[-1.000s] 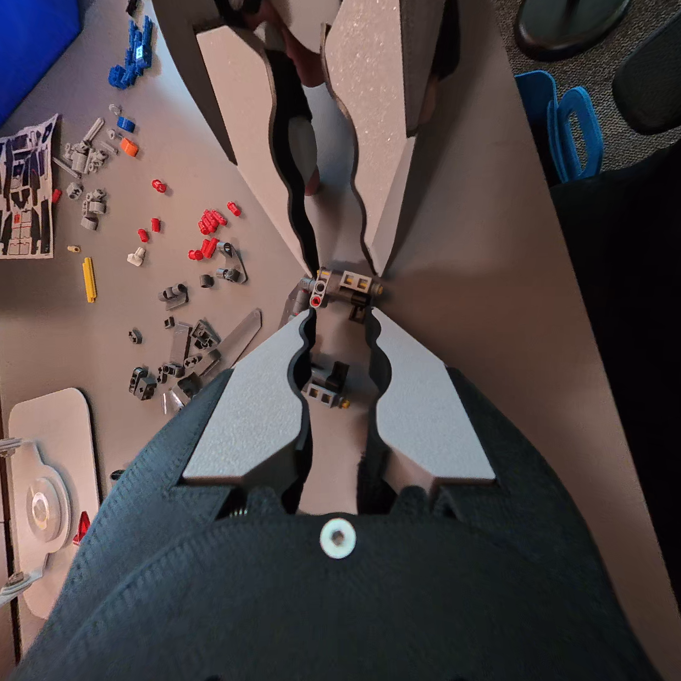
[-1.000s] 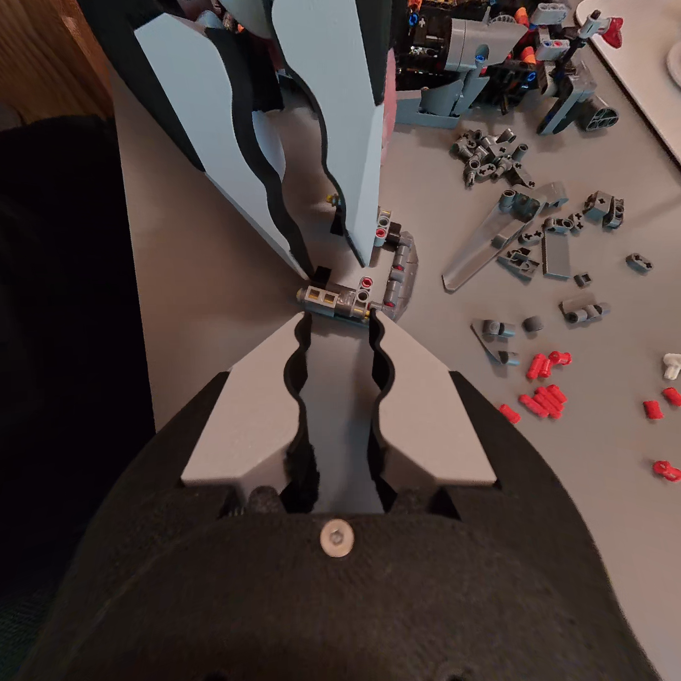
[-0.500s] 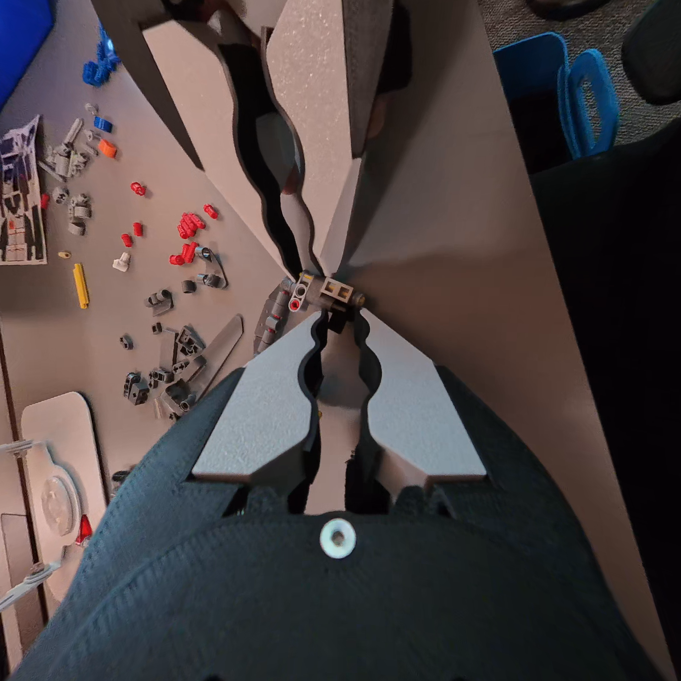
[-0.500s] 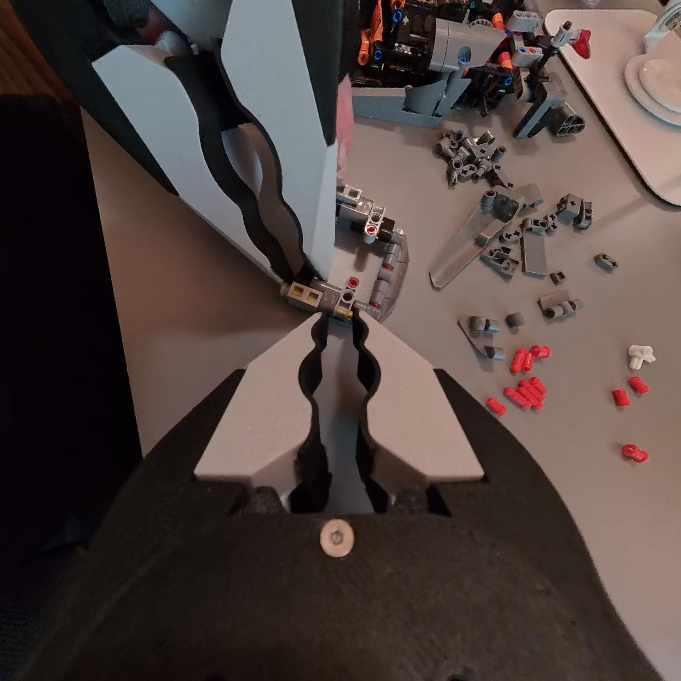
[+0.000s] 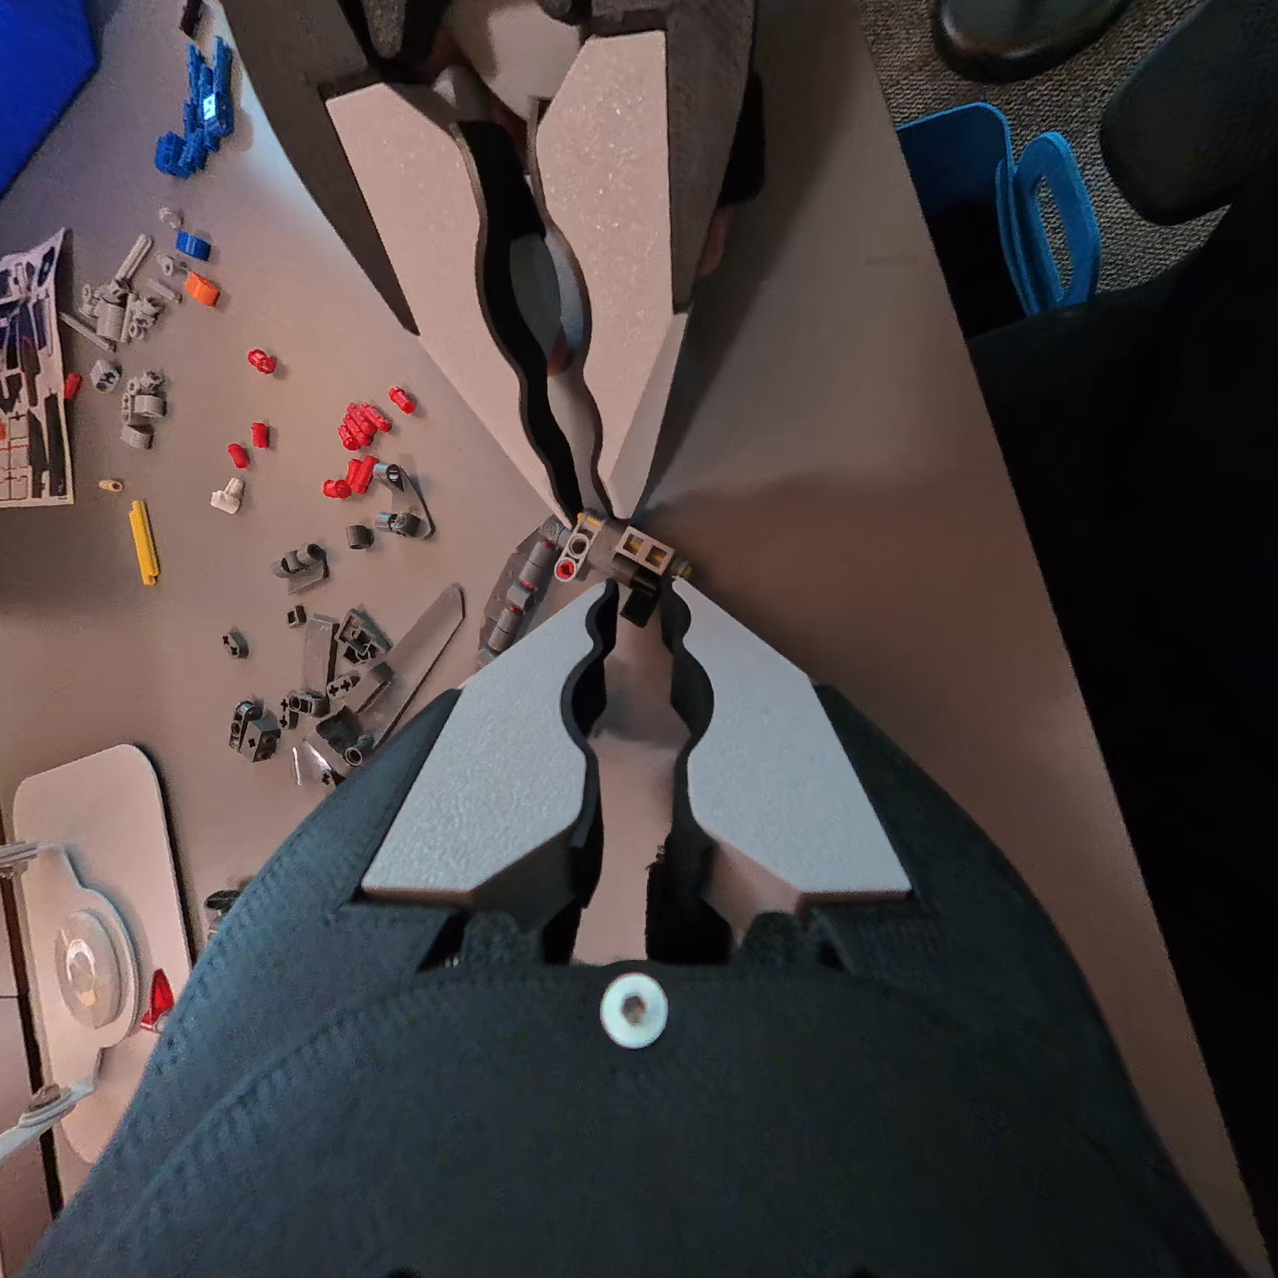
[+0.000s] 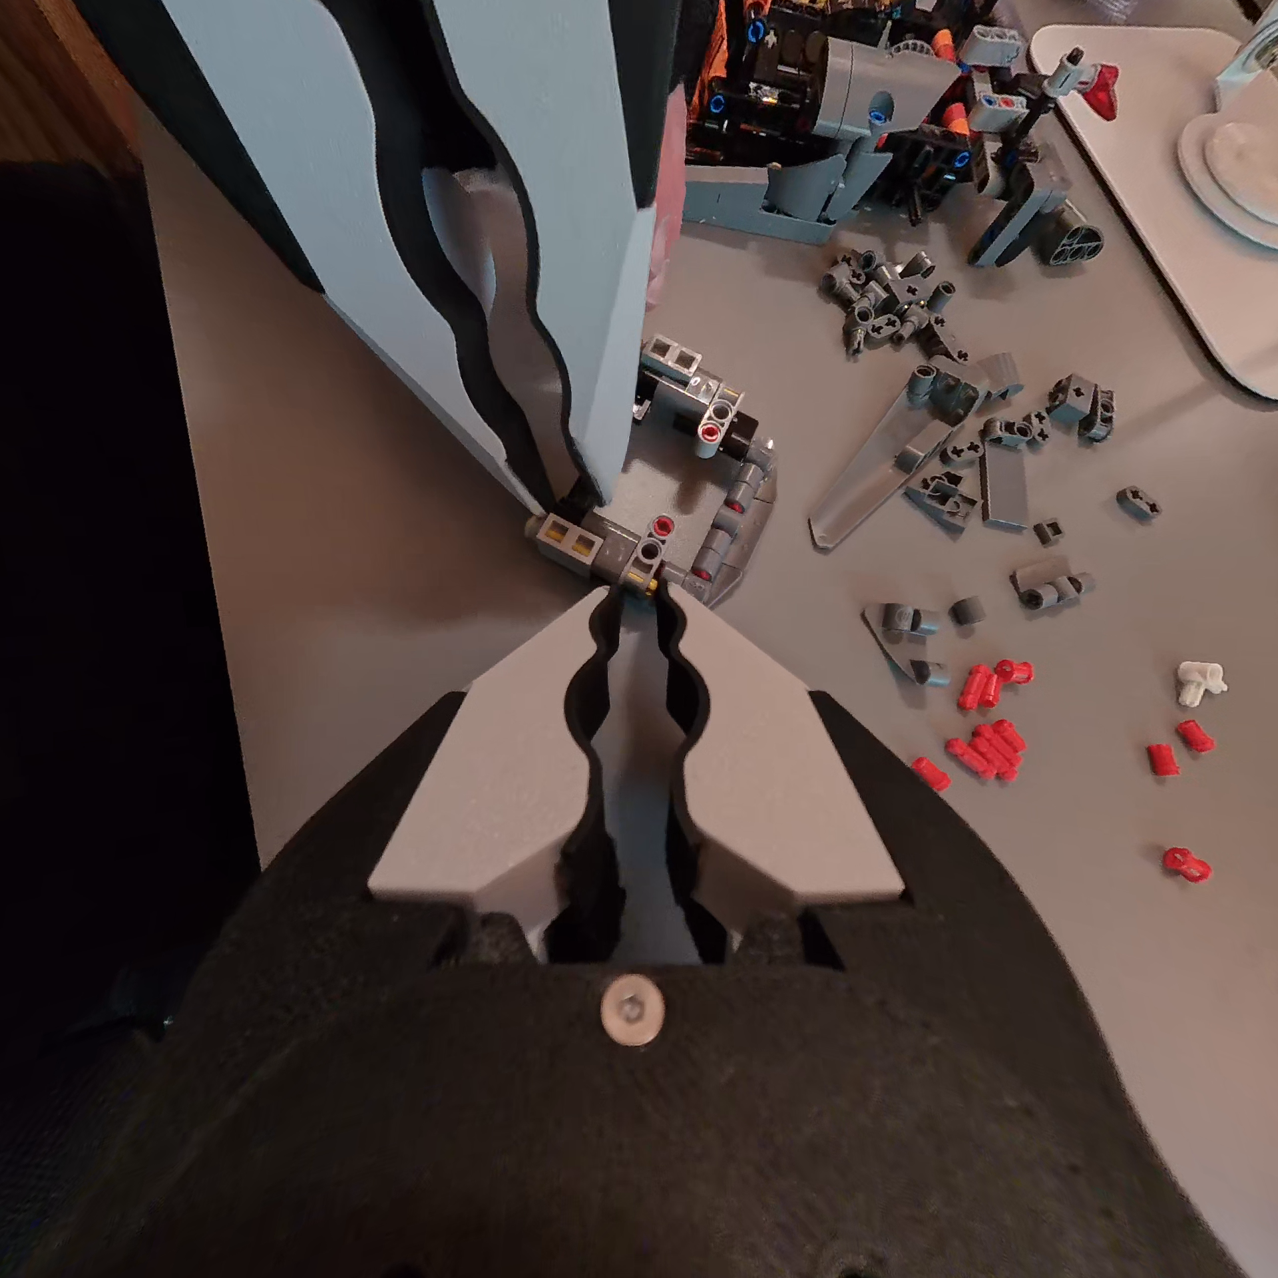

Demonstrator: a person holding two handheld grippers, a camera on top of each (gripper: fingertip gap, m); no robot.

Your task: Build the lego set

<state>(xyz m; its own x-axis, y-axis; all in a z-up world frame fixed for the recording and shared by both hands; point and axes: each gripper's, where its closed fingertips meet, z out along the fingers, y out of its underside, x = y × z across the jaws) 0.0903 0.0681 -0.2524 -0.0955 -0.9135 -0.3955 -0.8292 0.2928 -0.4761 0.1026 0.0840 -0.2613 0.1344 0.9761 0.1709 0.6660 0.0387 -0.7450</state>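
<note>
Grey brick assembly (image 5: 617, 552), pinched from opposite sides near the table (image 5: 816, 622) edge.
Long axis is laid across both views, square-holed end toward the table edge, red-pinned end toward the loose red pins (image 5: 359, 442). The left gripper (image 5: 635, 588) is closed on its black stub; the right gripper (image 6: 633, 592) is clamped on its yellow-pinned end. A second ago both jaws stood wider, the left one over a second small assembly, now seen beyond the left gripper.
</note>
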